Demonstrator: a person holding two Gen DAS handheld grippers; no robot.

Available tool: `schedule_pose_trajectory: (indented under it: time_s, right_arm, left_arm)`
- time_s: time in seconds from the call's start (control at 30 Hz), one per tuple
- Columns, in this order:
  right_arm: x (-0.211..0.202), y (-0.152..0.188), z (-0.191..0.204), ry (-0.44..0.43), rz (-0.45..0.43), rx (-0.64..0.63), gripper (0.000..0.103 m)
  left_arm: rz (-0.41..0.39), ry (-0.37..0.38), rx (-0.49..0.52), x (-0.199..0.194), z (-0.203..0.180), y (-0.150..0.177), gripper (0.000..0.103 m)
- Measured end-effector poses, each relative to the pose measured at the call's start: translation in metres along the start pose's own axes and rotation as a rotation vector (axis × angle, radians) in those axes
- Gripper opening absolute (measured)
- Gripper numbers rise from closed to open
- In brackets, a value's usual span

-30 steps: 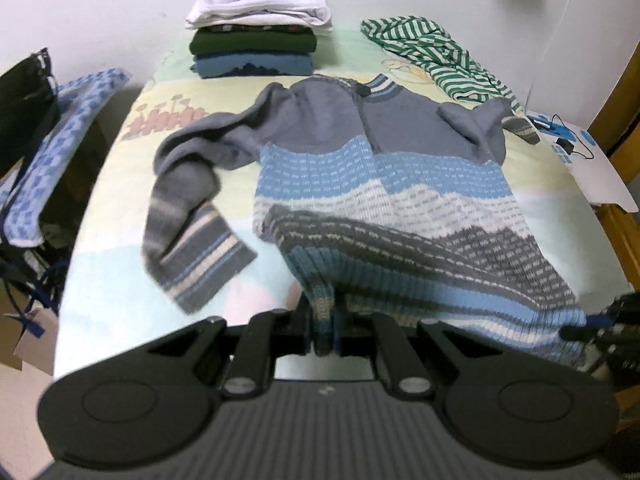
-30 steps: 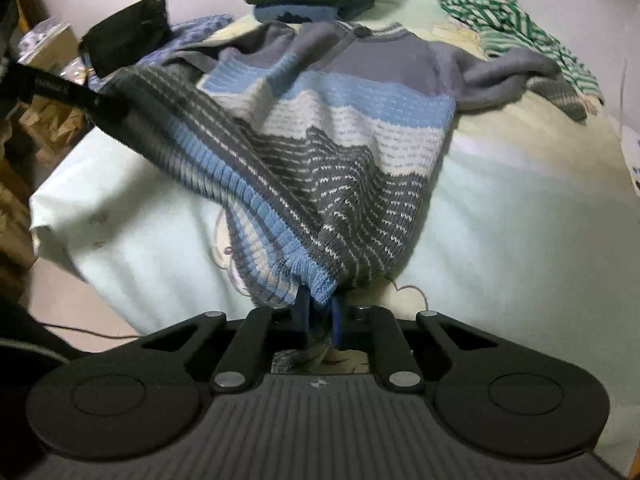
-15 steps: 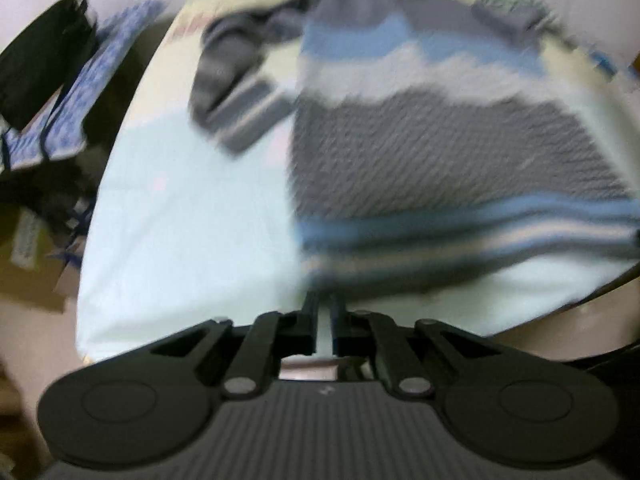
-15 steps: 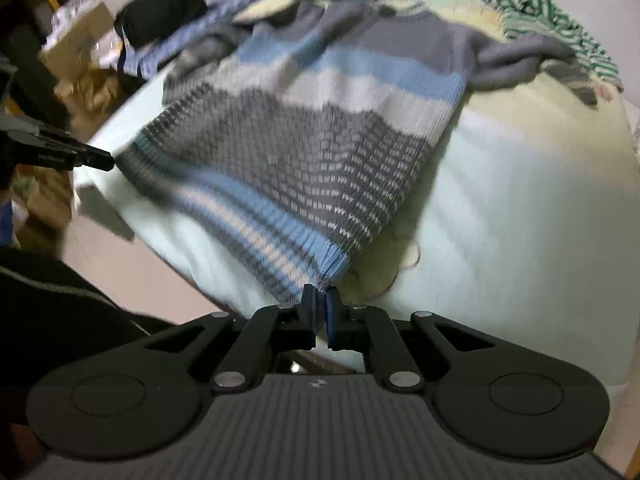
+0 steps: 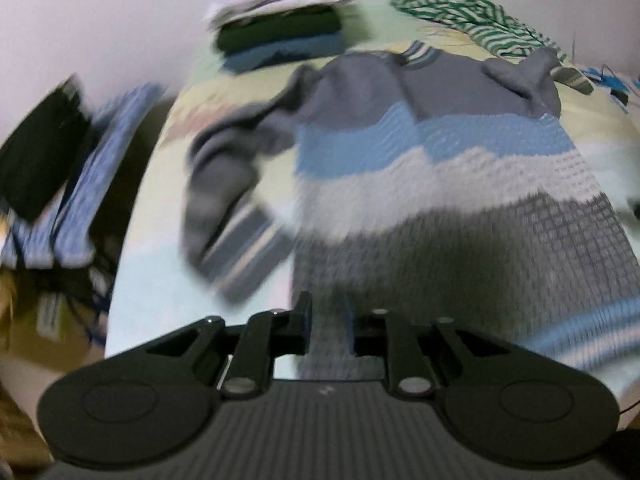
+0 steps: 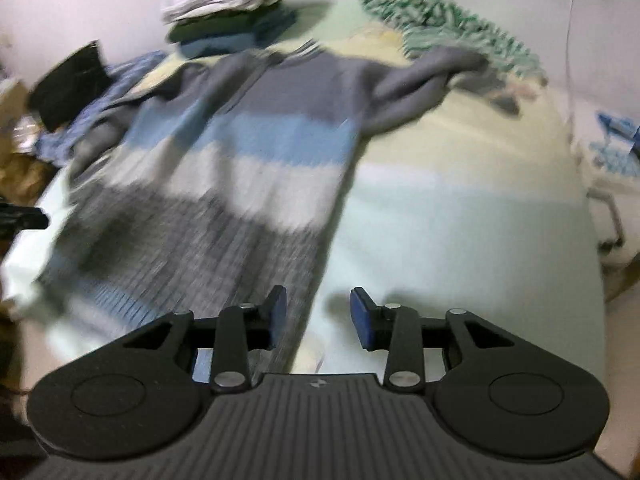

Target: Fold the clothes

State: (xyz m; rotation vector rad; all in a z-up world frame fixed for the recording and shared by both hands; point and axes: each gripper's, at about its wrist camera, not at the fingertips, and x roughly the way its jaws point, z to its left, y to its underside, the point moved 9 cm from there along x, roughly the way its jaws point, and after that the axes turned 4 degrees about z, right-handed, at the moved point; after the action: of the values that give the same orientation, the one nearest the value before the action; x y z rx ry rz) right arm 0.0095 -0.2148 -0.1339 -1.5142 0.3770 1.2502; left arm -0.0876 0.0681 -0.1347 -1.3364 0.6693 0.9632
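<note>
A grey, blue and white striped knit sweater (image 5: 440,184) lies spread flat on the bed, collar at the far end, hem near me. Its left sleeve (image 5: 228,216) is bent down beside the body; the right sleeve (image 6: 424,80) reaches out to the far right. My left gripper (image 5: 328,320) is open just above the hem's left part, with knit showing in the gap between its fingers. My right gripper (image 6: 318,312) is open wide at the hem's right edge, holding nothing. Both views are blurred by motion.
A stack of folded clothes (image 5: 280,20) sits at the far end of the bed. A green-striped garment (image 5: 476,16) lies at the far right. A black bag (image 5: 36,160) and blue checked cloth (image 5: 108,168) lie off the bed's left side. Pale bedsheet (image 6: 460,232) stretches right of the sweater.
Both grippers pulled the hem out towards the near edge, flattening the sweater, then opened and let go of it. The sweater now lies spread on the bed.
</note>
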Motion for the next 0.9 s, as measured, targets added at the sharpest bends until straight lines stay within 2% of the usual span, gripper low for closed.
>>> schedule_pose_trajectory:
  time_s: [0.07, 0.1, 0.17, 0.27, 0.3, 0.47, 0.6, 0.63, 0.77, 0.8, 0.83, 0.9]
  right_arm:
    - [0.013, -0.027, -0.009, 0.028, -0.021, 0.032, 0.041]
    - [0.02, -0.041, -0.015, 0.038, -0.031, 0.057, 0.045]
    - [0.035, -0.068, -0.034, 0.065, -0.044, 0.15, 0.047]
    - [0.058, -0.106, -0.064, 0.087, -0.056, 0.306, 0.047]
    - [0.063, -0.115, -0.072, 0.099, -0.064, 0.336, 0.047]
    - [0.096, -0.154, -0.107, 0.223, -0.094, 0.431, 0.055]
    - [0.118, -0.171, -0.128, 0.257, -0.106, 0.493, 0.056]
    - [0.122, -0.175, -0.131, 0.262, -0.111, 0.5, 0.061]
    - [0.13, -0.186, -0.128, 0.283, -0.136, 0.455, 0.067]
    - [0.131, -0.189, -0.127, 0.288, -0.143, 0.443, 0.063]
    - [0.133, -0.192, -0.127, 0.294, -0.149, 0.432, 0.049]
    - [0.137, -0.198, -0.125, 0.304, -0.162, 0.409, 0.037]
  left_arm:
    - [-0.02, 0.015, 0.007, 0.018, -0.004, -0.032, 0.022]
    - [-0.021, 0.022, 0.0, 0.029, -0.004, -0.048, 0.023]
    - [-0.027, 0.02, -0.017, 0.05, 0.001, -0.08, 0.023]
    - [-0.03, -0.036, 0.007, 0.082, 0.008, -0.118, 0.026]
    - [-0.023, -0.053, 0.018, 0.094, 0.01, -0.128, 0.029]
    - [0.012, -0.083, 0.034, 0.14, 0.029, -0.159, 0.03]
    - [-0.01, -0.084, 0.035, 0.157, 0.044, -0.18, 0.043]
    - [-0.012, -0.096, 0.042, 0.161, 0.048, -0.185, 0.044]
    - [-0.048, -0.095, 0.024, 0.171, 0.06, -0.2, 0.055]
    - [-0.055, -0.095, 0.02, 0.172, 0.062, -0.203, 0.058]
    - [-0.064, -0.1, 0.019, 0.174, 0.064, -0.205, 0.06]
    - [-0.086, -0.116, 0.024, 0.175, 0.065, -0.207, 0.064]
